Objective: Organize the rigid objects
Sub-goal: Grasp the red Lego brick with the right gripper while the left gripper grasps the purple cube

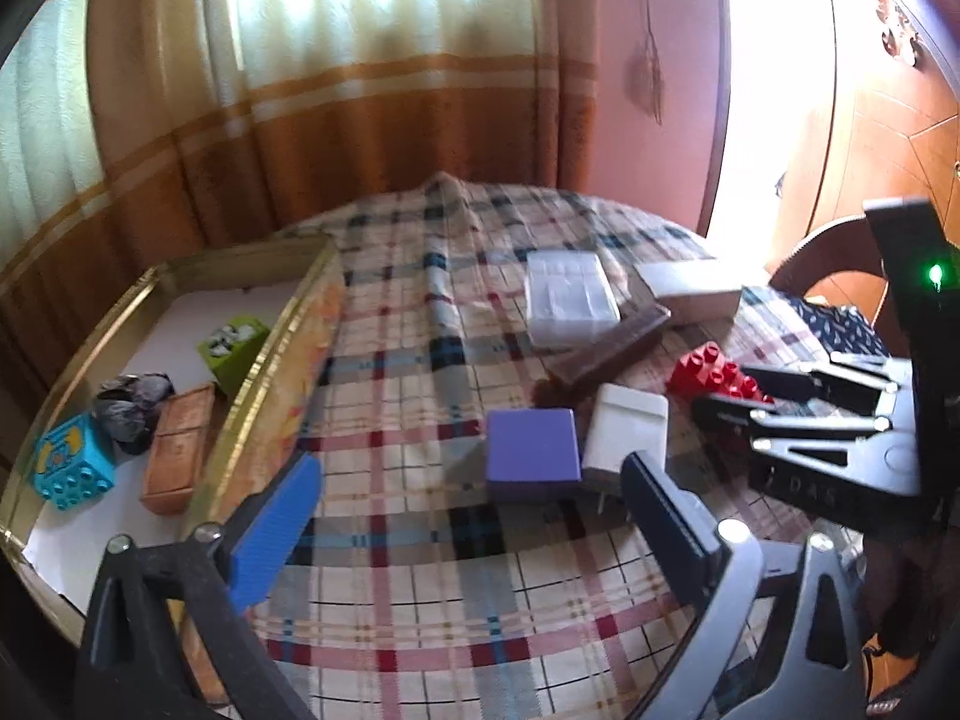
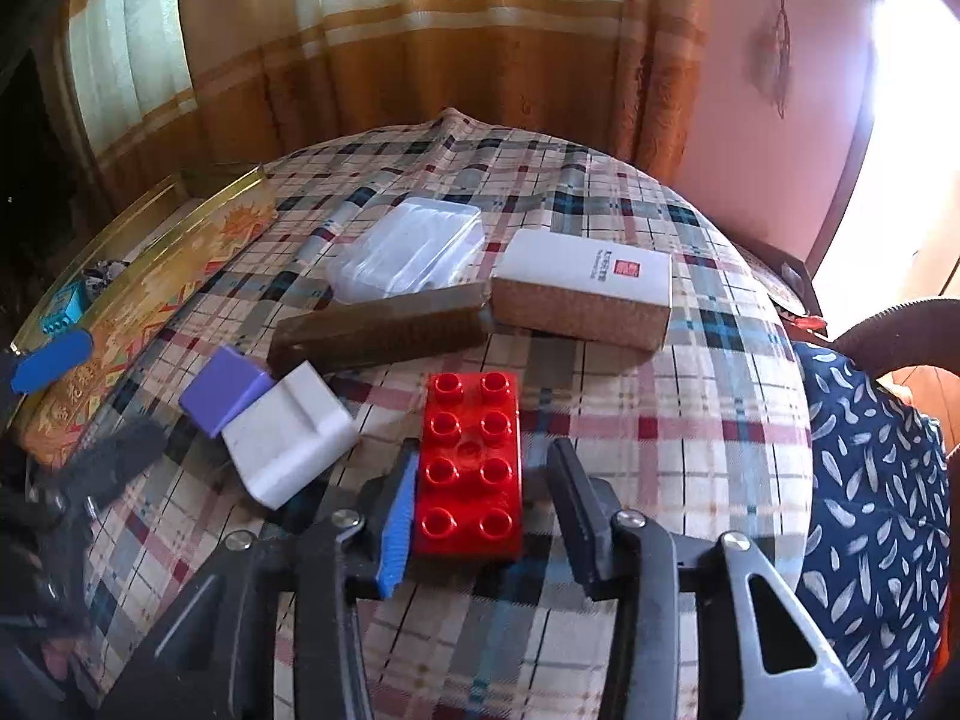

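Observation:
A red studded brick (image 2: 471,462) lies on the plaid tablecloth (image 2: 630,420), between the fingers of my right gripper (image 2: 480,474). The blue left pad (image 2: 399,516) rests against the brick's side. The dark right pad (image 2: 570,492) stands a little apart from it, so the gripper is open. My left gripper (image 1: 474,468) is wide open just in front of a purple block (image 1: 533,447), with a white block (image 1: 627,432) beside that. Neither block is touched. In the left wrist view, the right gripper (image 1: 732,393) is at the red brick (image 1: 714,369).
A gold tin tray (image 1: 282,360) on the left holds a green cube (image 1: 231,348), a blue cube (image 1: 72,468), an orange-brown box (image 1: 180,450) and a dark wad (image 1: 132,402). Further back lie a brown long box (image 2: 378,330), a clear case (image 2: 408,252) and a white-and-cork box (image 2: 582,288). A cushioned chair (image 2: 870,480) stands at the right.

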Available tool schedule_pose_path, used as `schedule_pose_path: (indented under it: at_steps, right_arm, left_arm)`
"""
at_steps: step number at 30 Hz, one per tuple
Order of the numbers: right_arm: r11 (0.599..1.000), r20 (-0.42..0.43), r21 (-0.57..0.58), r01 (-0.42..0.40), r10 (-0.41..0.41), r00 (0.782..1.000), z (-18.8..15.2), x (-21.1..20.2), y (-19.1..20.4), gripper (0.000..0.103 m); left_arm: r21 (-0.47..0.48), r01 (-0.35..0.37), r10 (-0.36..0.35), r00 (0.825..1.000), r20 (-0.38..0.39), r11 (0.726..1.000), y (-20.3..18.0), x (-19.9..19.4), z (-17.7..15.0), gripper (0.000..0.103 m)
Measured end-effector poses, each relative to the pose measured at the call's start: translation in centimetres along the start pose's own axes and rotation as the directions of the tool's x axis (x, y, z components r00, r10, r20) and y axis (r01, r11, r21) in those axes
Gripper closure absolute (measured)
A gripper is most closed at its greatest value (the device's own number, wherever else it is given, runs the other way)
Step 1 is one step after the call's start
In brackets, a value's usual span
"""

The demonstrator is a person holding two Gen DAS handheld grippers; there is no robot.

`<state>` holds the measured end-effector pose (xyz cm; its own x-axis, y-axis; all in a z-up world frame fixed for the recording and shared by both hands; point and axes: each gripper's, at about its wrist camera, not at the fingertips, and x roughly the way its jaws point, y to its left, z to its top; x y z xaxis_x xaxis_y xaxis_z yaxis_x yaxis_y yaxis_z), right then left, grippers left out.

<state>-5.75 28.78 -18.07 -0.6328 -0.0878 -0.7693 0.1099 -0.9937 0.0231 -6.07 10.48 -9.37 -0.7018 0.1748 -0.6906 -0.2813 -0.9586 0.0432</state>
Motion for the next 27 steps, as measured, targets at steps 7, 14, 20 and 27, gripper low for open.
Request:
schedule_pose_path:
  at_steps: [7,14,20,27]
  right_arm:
    - [0.999,-0.001,-0.050,-0.011,0.011,1.000,0.2,0.3,0.3,0.059]
    - [0.999,0.003,-0.049,-0.011,0.011,1.000,0.1,0.2,0.4,0.059]
    - [0.999,0.003,-0.048,-0.012,0.013,1.000,0.1,0.3,0.3,0.059]
    - [0.999,0.004,-0.045,-0.014,0.015,1.000,0.1,0.3,0.3,0.059]
  left_arm:
    - [0.002,0.025,-0.025,0.998,-0.065,1.000,-0.3,2.1,1.1,0.018]
    - [-0.049,0.024,-0.029,0.995,-0.098,0.998,1.1,3.4,1.4,0.023]
    - [-0.012,0.059,-0.060,0.993,-0.099,0.998,0.4,3.3,1.2,0.025]
    - [0.019,0.042,-0.039,0.987,-0.159,0.999,-0.6,4.6,1.3,0.027]
